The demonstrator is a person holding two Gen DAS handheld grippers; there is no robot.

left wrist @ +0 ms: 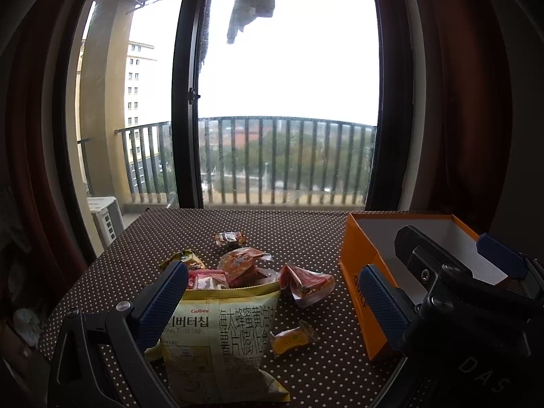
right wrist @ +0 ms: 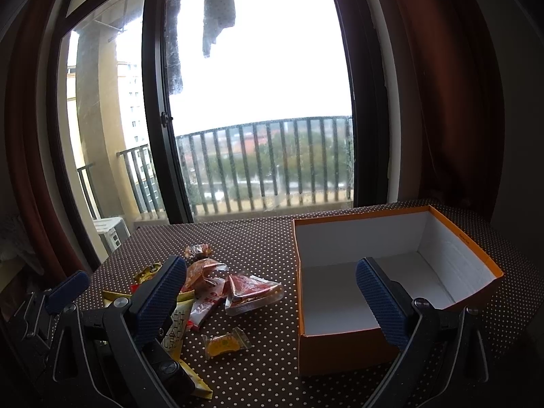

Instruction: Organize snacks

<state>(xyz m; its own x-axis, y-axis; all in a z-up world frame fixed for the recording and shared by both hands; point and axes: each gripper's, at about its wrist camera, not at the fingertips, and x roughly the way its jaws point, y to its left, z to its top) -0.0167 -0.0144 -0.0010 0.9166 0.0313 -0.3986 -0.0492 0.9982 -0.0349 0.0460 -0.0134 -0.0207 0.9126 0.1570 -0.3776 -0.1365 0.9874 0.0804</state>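
Nothing is being stored yet: the orange cardboard box (right wrist: 401,272), white and smooth inside, is standing empty on the dotted counter (left wrist: 238,224), while every snack is lying loose beside it. A crinkly yellow chip bag (left wrist: 217,346), glossy red packets (left wrist: 306,284) and a small clear-wrapped yellow sweet (right wrist: 226,341) are waiting to be moved. The left tongs (left wrist: 272,306) and right tongs (right wrist: 275,299) are being held wide open, nothing being gripped by either.

My left claw (left wrist: 272,309) and right claw (right wrist: 270,301) are black frames with silver screws and ribbed blue pads (right wrist: 380,301).
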